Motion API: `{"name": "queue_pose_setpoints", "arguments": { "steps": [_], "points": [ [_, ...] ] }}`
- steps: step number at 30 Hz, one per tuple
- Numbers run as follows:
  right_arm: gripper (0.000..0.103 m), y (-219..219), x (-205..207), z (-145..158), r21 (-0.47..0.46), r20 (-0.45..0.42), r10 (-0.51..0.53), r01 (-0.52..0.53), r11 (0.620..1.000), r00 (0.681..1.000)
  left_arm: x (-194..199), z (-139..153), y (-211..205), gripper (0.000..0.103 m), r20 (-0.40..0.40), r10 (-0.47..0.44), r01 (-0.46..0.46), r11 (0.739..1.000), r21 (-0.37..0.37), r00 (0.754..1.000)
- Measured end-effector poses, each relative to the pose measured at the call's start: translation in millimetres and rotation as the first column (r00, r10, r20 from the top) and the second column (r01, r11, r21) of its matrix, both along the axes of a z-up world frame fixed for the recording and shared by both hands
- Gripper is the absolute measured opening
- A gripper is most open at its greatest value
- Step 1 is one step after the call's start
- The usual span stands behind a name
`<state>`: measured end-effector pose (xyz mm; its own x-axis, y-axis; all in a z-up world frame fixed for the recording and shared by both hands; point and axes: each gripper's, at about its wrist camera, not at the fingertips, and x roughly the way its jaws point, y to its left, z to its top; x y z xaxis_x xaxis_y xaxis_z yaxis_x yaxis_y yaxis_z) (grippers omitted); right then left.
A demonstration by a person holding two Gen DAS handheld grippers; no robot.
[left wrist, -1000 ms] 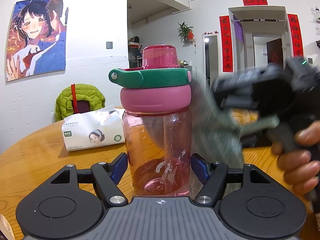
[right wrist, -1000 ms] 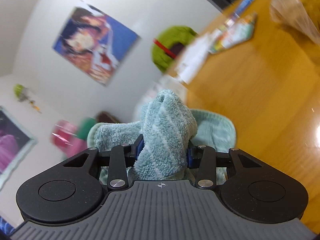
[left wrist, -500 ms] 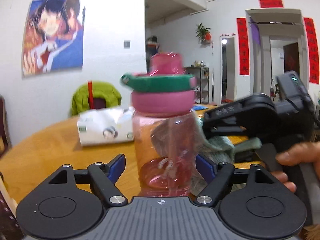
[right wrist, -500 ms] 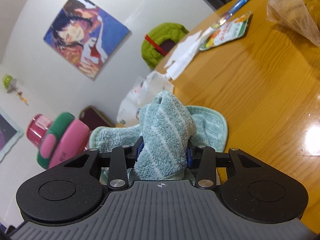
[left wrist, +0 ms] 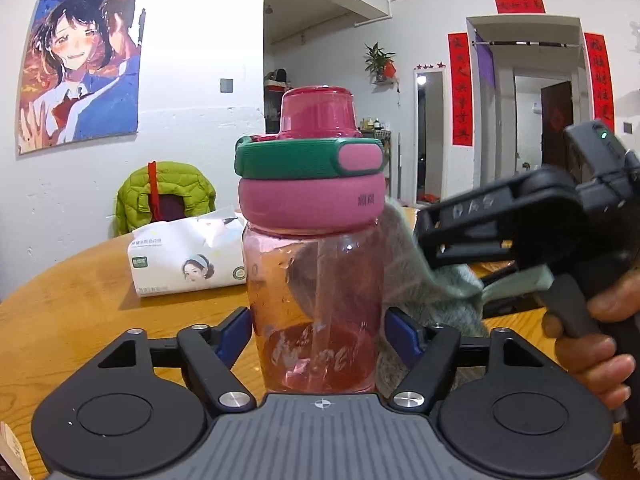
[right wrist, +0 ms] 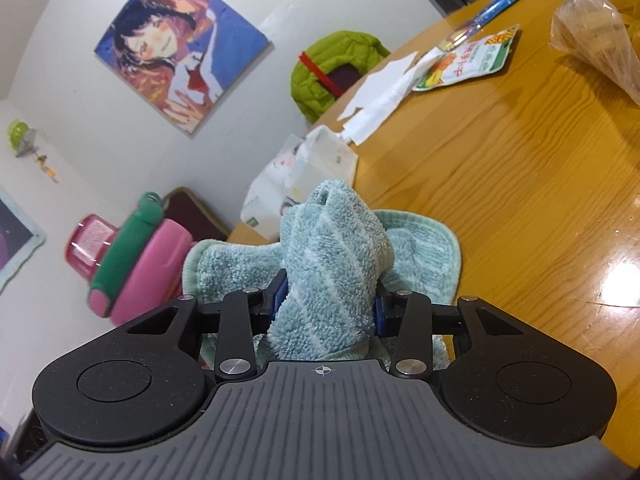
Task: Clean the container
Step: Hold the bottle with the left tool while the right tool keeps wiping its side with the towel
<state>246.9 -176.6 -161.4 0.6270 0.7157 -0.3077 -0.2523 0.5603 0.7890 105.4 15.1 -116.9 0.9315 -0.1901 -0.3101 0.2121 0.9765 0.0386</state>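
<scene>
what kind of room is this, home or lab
Most likely a lived-in home dining area: a round wooden table with a white tissue pack on it, an anime poster on the white wall, and red paper couplets around a doorway.

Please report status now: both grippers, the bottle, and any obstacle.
Left gripper shut on pink bottle, upright. Right gripper shut on teal cloth, cloth against bottle's right side. Nothing blocking.
</scene>
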Motion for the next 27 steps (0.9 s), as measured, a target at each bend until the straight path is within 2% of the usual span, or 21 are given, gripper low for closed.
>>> {"name": "queue_pose_setpoints", "arguments": {
  "steps": [4,9,18,27],
  "points": [
    [0.044,-0.5,0.0,0.6,0.020,0.002,0.005,-0.006,1.000,1.000,-0.6,-1.5,-3.5,0.069,0.005,0.003,-0.003,1.000,0.027,1.000],
    [0.047,-1.2,0.0,1.3,0.046,0.006,0.012,-0.012,0.999,1.000,-0.6,-1.6,-2.2,0.069,0.007,-0.001,0.001,1.000,0.020,1.000],
    [0.044,-2.4,0.1,2.7,0.092,0.012,0.024,-0.025,0.995,1.000,1.1,-2.9,-1.1,0.070,0.007,-0.006,0.006,1.000,0.019,1.000],
    [0.048,-3.6,0.1,4.0,0.137,0.018,0.036,-0.038,0.990,0.999,0.8,-2.3,-0.2,0.070,0.007,-0.015,0.015,1.000,0.014,1.000]
  ]
}}
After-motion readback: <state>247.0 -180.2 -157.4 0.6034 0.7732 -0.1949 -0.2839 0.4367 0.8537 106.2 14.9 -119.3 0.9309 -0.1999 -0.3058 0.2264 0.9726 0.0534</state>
